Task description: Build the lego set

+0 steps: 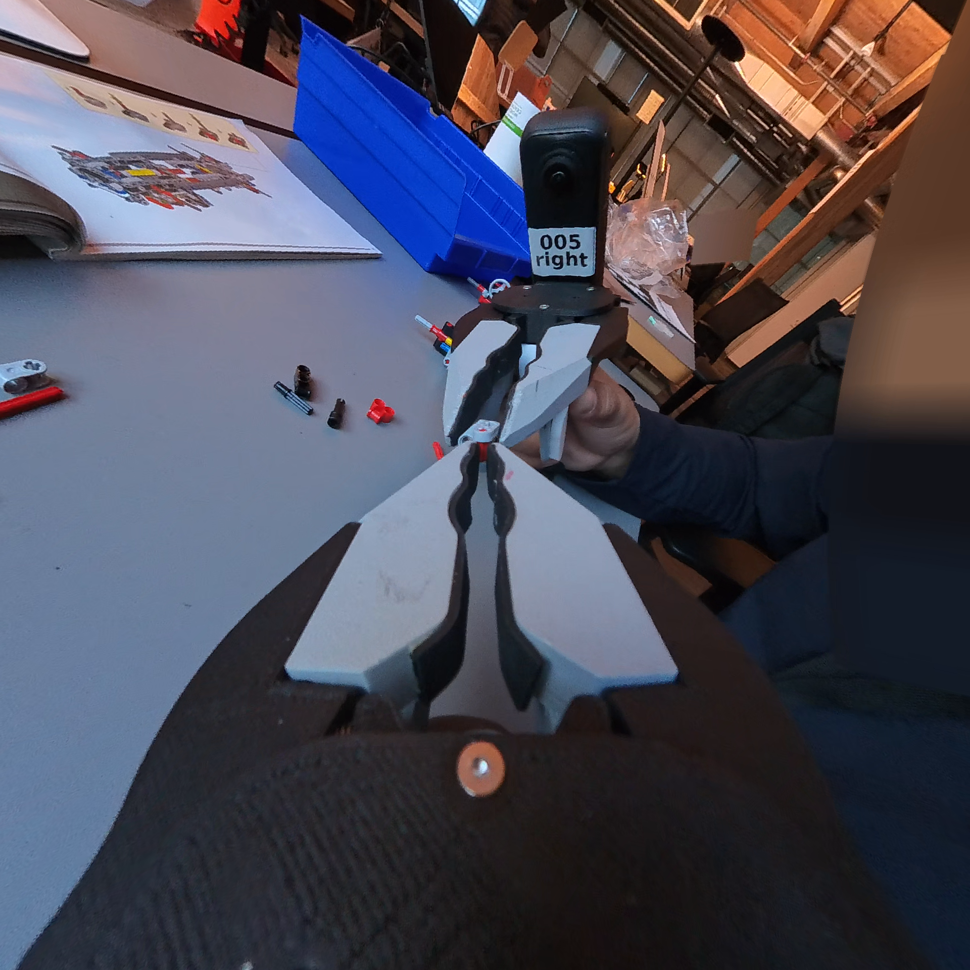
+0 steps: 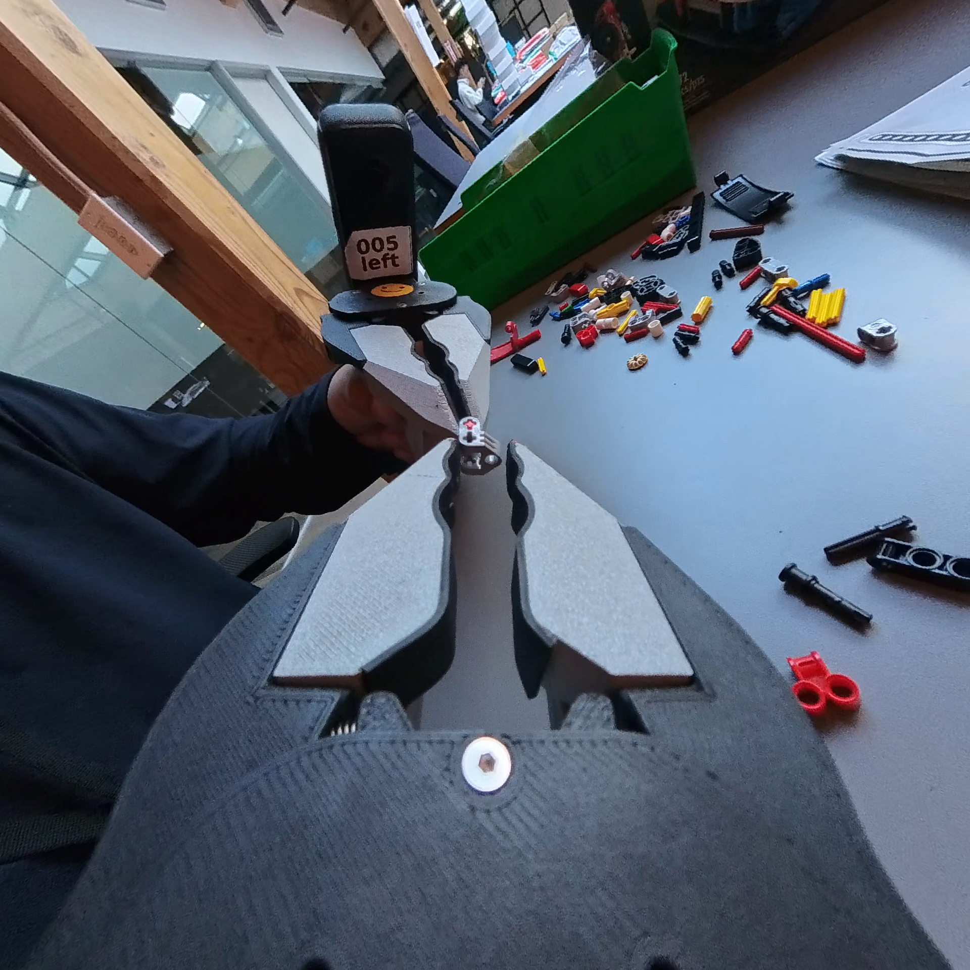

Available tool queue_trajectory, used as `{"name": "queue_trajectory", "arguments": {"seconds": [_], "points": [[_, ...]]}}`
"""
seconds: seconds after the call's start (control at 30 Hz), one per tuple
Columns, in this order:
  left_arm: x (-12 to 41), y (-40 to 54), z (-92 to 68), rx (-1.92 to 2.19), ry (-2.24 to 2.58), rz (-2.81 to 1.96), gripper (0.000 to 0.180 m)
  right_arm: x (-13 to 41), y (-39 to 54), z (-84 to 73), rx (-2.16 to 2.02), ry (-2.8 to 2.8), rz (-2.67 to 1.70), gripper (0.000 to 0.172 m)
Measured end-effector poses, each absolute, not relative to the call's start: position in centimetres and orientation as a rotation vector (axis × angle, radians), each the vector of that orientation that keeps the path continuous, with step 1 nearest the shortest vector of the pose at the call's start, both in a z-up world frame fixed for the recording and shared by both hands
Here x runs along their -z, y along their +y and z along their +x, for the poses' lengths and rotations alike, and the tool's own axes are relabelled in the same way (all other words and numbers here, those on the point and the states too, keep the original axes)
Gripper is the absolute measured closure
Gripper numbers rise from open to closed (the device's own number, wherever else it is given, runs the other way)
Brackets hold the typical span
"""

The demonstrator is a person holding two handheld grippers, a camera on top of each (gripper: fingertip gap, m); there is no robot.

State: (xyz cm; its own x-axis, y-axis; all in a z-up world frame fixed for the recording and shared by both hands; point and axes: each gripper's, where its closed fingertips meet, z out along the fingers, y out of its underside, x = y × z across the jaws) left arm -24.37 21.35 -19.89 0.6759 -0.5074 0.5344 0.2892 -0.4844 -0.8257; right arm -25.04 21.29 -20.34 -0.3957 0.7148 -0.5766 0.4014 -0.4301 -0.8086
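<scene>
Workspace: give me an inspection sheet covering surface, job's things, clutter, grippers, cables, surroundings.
Surface: grey table, toy building parts scattered on it.
Job's things: small grey connector on a red axle, raised off the table between both tools.
Clutter: loose black pins, red connector, pile of mixed parts, open instruction booklet, blue bin, green bin, crumpled clear plastic.
Grippers: left gripper jaws clamped on the red axle; right gripper jaws apart beside the grey connector, one not touching it.
Cables: nothing seen.
Surroundings: wooden beams, glass partitions, shelving.
</scene>
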Motion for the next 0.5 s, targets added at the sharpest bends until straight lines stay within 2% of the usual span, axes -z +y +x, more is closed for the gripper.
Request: {"name": "queue_trajectory", "arguments": {"seconds": [0.4, 0.5], "points": [[19.98, 20.81, -24.07, 0.999, 0.209, -1.862, 0.179, 20.44, 20.64, -24.70, -1.883, -1.589, -1.529, 0.162], [19.93, 20.70, -24.47, 1.013, 0.210, -1.877, 0.171, 20.31, 20.53, -24.58, -1.861, -1.601, -1.511, 0.168]]}}
